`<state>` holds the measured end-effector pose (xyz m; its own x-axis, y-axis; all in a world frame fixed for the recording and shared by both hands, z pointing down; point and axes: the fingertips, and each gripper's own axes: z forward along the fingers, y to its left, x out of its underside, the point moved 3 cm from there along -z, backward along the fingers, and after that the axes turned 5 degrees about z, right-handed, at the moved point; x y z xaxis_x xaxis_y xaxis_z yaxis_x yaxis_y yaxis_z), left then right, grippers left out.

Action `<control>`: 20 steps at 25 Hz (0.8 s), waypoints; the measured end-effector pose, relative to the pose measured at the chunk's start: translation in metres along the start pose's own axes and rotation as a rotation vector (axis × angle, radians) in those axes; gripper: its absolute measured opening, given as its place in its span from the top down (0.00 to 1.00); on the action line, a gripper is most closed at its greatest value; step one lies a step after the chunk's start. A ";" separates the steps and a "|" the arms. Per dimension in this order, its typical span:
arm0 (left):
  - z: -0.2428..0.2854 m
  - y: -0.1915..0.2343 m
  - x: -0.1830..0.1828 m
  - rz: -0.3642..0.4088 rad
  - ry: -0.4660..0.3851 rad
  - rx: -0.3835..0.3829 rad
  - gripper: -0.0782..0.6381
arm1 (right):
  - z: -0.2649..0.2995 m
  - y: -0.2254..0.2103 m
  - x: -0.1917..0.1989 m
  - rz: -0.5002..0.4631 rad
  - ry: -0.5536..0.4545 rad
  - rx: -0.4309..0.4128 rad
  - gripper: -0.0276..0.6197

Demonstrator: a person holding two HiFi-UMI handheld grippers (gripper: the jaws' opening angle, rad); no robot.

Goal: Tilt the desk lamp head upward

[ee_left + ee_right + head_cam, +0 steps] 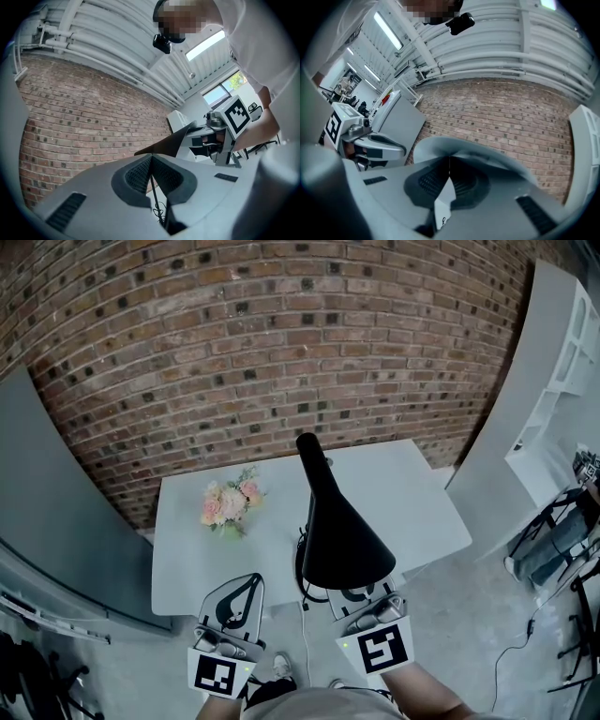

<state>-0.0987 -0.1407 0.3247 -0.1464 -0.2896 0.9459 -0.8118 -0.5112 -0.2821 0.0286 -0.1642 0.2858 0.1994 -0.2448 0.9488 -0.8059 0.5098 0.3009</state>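
Looking at it, we'd say the tilt is barely started. The black cone-shaped desk lamp head point(342, 540) hangs mouth-down over the near edge of the pale grey table point(187, 549). Our right gripper point(449, 160) sits just under the shade's rim, jaws pressed together, pinching nothing. The left gripper point(244, 585), near left, is closed and empty too.

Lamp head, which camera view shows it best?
The head view: the lamp head shows whole from above, a black cone from neck to rim. The left gripper view catches only a dark sliver of its side; the right gripper view only a pale blurred curve, probably its rim.
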 end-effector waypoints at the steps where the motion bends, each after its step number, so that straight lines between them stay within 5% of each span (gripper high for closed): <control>1: 0.000 0.000 0.000 -0.001 0.002 0.000 0.88 | 0.000 0.000 0.001 -0.004 0.003 -0.004 0.93; 20: -0.013 -0.012 0.006 -0.026 0.025 0.008 0.88 | -0.014 0.014 0.028 0.039 0.045 -0.018 0.93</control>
<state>-0.0971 -0.1257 0.3354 -0.1397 -0.2555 0.9567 -0.8111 -0.5246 -0.2586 0.0308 -0.1528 0.3182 0.1934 -0.1871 0.9631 -0.8033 0.5334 0.2649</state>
